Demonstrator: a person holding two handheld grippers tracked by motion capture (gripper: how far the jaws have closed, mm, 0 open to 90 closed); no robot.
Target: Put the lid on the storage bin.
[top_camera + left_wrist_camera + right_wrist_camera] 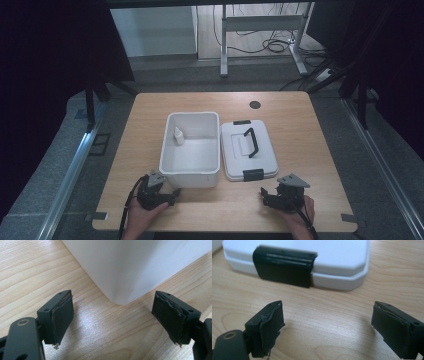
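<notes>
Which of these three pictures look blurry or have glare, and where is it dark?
High view: dark surroundings, evenly lit light wooden table. Left gripper view: sheen on the wood between the open jaws, the white plastic bin soft and nearly featureless. Right gripper view: the black latch on the white plastic lid has a smeared top edge.

White bin (190,172); white lid (248,162), black handle (252,142); light woodgrain table (295,125).

An open white rectangular plastic bin (190,172) stood upright, a small white bottle (178,136) upright inside at its left wall. Its white lid (235,162) with black handle lay flat just right of it.
</notes>
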